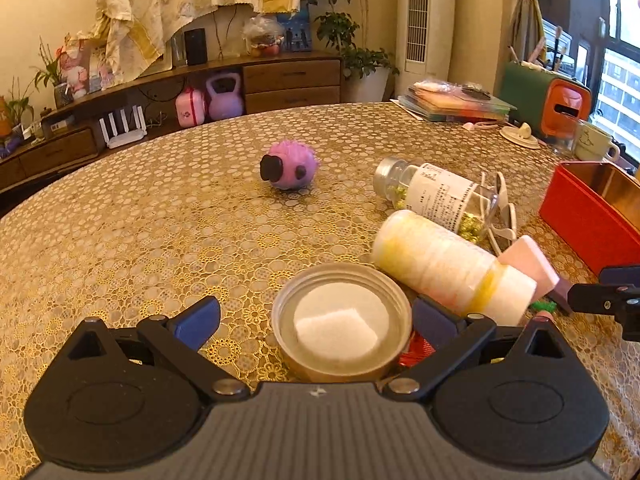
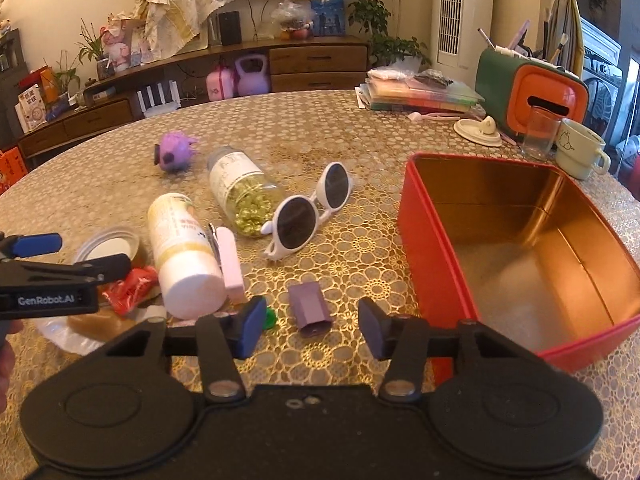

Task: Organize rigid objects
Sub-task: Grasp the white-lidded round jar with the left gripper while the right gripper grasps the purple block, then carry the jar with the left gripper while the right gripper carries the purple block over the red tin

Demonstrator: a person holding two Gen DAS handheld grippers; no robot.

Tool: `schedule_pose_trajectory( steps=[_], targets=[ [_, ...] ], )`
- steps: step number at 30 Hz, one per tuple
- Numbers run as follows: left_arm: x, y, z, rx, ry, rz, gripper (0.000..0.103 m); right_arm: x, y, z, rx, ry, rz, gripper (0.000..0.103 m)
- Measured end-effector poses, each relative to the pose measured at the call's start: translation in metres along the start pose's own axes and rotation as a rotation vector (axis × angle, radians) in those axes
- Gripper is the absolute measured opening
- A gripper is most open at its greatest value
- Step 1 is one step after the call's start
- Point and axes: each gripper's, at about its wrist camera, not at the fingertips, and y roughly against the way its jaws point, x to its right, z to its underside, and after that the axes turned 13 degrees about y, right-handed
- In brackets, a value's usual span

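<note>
Straddling a small purple box [image 2: 310, 309] without touching it, the right gripper [image 2: 316, 330] stood with jaws apart, while the left gripper [image 1: 316, 320], marked "GenRobot.AI", gaped around a shallow round lid [image 1: 341, 322] holding a white pad. Beyond lay a clear bottle [image 2: 244, 196] of gold beads and a white labelled bottle [image 2: 182, 252]; the red tin [image 2: 520, 248] on the right sat empty.
</note>
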Motion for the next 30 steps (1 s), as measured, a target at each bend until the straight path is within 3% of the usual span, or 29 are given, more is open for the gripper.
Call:
schedule_pose_trajectory(
  steps=[11,16,17,19,23,30],
  targets=[
    [0.002,-0.003,0.001,0.028,-0.018,0.009,0.102,-0.007,-0.022,-0.001,-0.034,0.036,0.011,0.036],
    [0.0,-0.002,0.002,0.029,-0.009,0.035,0.096,-0.011,-0.026,-0.002,-0.026,0.052,0.019,0.034],
    [0.0,-0.002,0.002,0.031,-0.011,0.041,0.094,-0.012,-0.026,-0.002,-0.025,0.053,0.017,0.033],
    [0.001,0.0,0.003,0.029,-0.013,0.075,0.077,-0.013,-0.027,-0.003,-0.02,0.055,0.012,0.028],
    [0.006,0.002,0.003,0.038,-0.045,0.068,0.077,-0.012,-0.026,-0.002,-0.014,0.049,0.012,0.02],
    [0.002,0.003,0.0,0.028,-0.035,0.063,0.076,-0.008,-0.016,-0.003,0.01,0.02,0.007,0.02]
  ],
)
